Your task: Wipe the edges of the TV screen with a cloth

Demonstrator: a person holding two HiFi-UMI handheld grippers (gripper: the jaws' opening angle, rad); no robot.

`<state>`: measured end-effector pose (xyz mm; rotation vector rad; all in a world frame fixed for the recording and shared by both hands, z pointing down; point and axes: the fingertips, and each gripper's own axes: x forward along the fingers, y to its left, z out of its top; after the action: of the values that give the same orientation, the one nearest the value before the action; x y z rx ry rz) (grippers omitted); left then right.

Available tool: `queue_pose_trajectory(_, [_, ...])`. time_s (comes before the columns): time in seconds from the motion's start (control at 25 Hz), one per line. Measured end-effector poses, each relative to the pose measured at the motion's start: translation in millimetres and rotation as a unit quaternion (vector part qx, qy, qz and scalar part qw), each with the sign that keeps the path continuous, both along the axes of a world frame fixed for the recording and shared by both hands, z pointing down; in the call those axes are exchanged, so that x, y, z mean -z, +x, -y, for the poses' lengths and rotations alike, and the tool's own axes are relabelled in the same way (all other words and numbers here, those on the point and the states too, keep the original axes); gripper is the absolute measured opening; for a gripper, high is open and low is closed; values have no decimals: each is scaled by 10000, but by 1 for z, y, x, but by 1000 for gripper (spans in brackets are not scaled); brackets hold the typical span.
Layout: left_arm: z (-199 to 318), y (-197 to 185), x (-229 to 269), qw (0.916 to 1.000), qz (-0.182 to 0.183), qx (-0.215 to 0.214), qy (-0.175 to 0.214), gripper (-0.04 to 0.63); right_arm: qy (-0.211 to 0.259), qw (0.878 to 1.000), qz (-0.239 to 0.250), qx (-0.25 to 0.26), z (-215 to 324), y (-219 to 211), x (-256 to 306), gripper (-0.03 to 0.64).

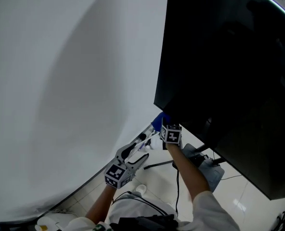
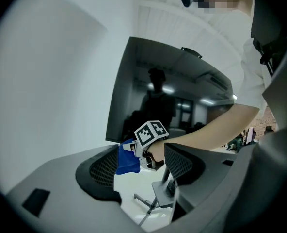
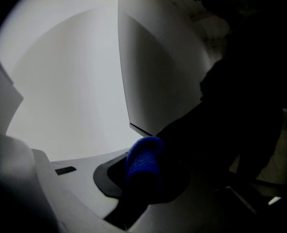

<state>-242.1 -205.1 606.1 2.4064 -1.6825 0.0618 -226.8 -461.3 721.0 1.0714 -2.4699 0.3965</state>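
Observation:
The black TV screen (image 1: 229,81) fills the right of the head view, and its lower left corner hangs just above my right gripper (image 1: 160,125). That gripper is shut on a blue cloth (image 1: 158,121), which touches the screen's bottom corner. In the right gripper view the blue cloth (image 3: 143,160) bulges between the jaws, right under the TV's edge (image 3: 134,126). My left gripper (image 1: 143,143) sits lower left of it, open and holding nothing. The left gripper view looks between its spread jaws at the blue cloth (image 2: 128,159) and the TV (image 2: 158,96).
A plain white wall (image 1: 60,81) runs behind the TV. The TV's stand base (image 1: 211,171) and its dark cables (image 1: 157,165) lie on the pale tiled floor below. The stand's leg (image 2: 155,198) also shows in the left gripper view.

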Motion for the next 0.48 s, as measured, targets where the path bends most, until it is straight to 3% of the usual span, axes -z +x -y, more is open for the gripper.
queue_pose_trajectory(0.28, [-10,-35,-2,9982,-101,593,-37,287,50,9996,71,284,16,-74,17,75])
queue_pose_trajectory(0.48, [-16,-43,-9,9976,-78,681,-36,287,215,9990,338,186,26,-99,43,75])
